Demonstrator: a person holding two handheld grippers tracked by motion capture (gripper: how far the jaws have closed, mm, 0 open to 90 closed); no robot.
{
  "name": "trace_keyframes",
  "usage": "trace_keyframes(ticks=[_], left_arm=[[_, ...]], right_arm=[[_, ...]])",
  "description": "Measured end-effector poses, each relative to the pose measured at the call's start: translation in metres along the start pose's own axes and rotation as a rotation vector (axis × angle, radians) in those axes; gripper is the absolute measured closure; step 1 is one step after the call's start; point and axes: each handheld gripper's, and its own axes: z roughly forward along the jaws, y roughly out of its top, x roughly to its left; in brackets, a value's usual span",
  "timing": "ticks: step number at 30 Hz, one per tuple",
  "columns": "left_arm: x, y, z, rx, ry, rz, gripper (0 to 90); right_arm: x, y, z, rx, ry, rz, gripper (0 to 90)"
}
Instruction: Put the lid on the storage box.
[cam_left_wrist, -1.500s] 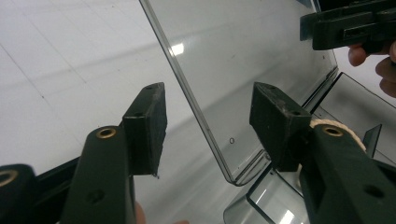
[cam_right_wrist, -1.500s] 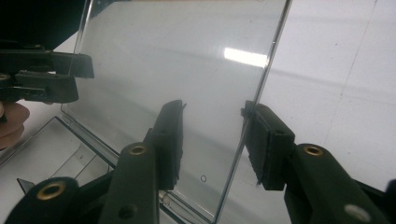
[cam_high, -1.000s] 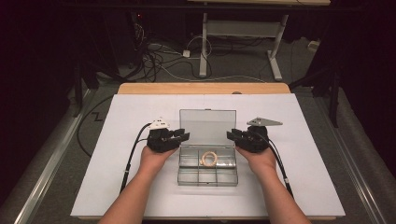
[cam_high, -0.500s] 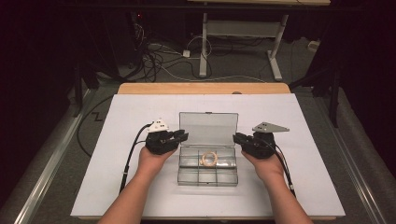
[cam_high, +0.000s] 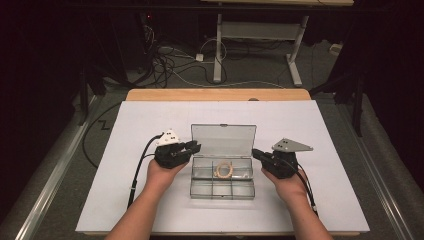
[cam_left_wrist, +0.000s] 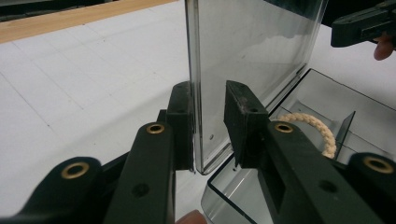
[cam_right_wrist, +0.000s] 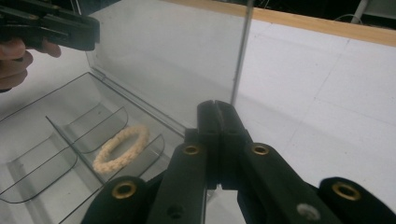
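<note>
A clear compartment box (cam_high: 222, 194) lies mid-table with its lid (cam_high: 223, 139) standing upright. A cream braided ring (cam_high: 224, 170) rests in a rear middle compartment. My left gripper (cam_high: 194, 147) straddles the lid's left edge (cam_left_wrist: 252, 46). Its jaws have been closing: one pad touches the lid, the other stands a gap away. The ring (cam_left_wrist: 317, 128) shows beyond them. My right gripper (cam_high: 256, 152) sits at the box's right side, just off the lid. Its jaws (cam_right_wrist: 217, 109) have just closed together on nothing, with the lid (cam_right_wrist: 177, 56) and ring (cam_right_wrist: 122, 147) behind them.
A white sheet (cam_high: 325, 130) covers the table, with a wooden strip (cam_high: 215, 95) along the far edge. Cables and a desk frame (cam_high: 220, 45) lie on the floor beyond. Bare sheet spreads left and right of the box.
The right gripper has drawn a little to the right, away from the lid, and its jaws have come together. The left gripper has stayed at the lid's left edge.
</note>
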Motion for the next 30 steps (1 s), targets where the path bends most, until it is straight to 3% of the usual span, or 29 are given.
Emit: trace_keyframes(ticks=[11, 30], left_arm=[[-0.009, -0.004, -0.006, -0.011, 0.009, 0.030, 69.8], [-0.018, -0.010, -0.013, -0.007, 0.011, 0.049, 65.2]], right_arm=[[0.015, 0.000, 0.002, -0.017, 0.026, -0.016, 90.0], [0.023, -0.002, -0.004, -0.019, 0.029, -0.026, 90.0]])
